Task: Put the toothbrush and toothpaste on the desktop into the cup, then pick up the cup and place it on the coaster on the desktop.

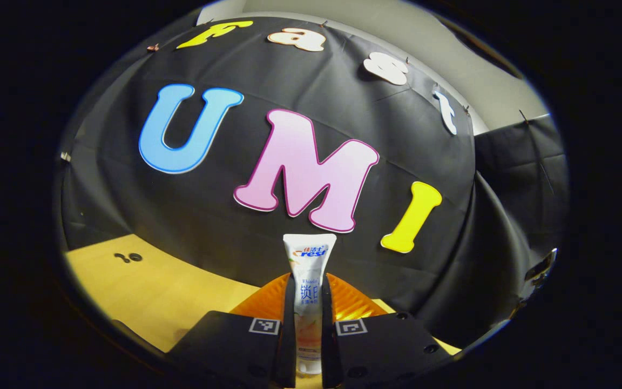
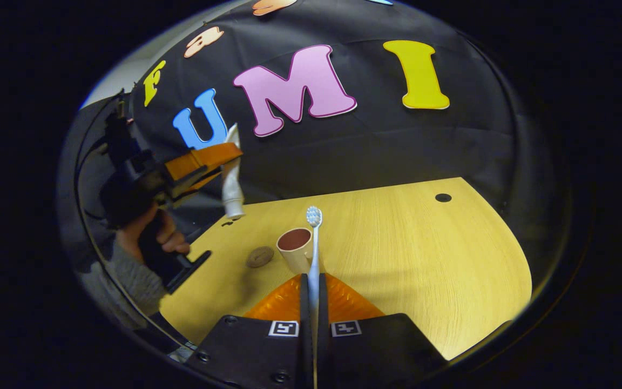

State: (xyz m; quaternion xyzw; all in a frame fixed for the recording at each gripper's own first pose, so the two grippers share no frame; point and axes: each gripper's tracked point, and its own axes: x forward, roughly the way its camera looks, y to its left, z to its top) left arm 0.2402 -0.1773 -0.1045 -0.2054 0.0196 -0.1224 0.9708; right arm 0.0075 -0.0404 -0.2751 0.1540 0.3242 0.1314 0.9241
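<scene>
Toothpaste (image 1: 309, 302) stands upright between the fingers of the left gripper (image 1: 309, 346), both pressing on its lower body; its flat crimped end points to twelve o'clock against the booth wall, cap end down at six. Desk (image 1: 143, 286) shows at eight o'clock of that tube, well below it.

In the right gripper view, the right gripper (image 2: 313, 319) is closed narrow on the toothbrush (image 2: 313, 254), whose handle runs up from between the fingers and whose bristle head sits at twelve o'clock of the claw. Cup (image 2: 296, 248) stands upright on the desk (image 2: 424, 259) just at eleven o'clock of the fingertips, touching or just beside the brush handle in the picture; whether they truly touch I cannot tell. Coaster (image 2: 259, 257) lies flat near the cup, at its nine o'clock. Farther off at ten o'clock, a hand (image 2: 151, 232) holds the left gripper (image 2: 219, 162) high above the desk, the toothpaste (image 2: 231, 183) hanging cap-down from its fingers, well apart from the cup.
</scene>
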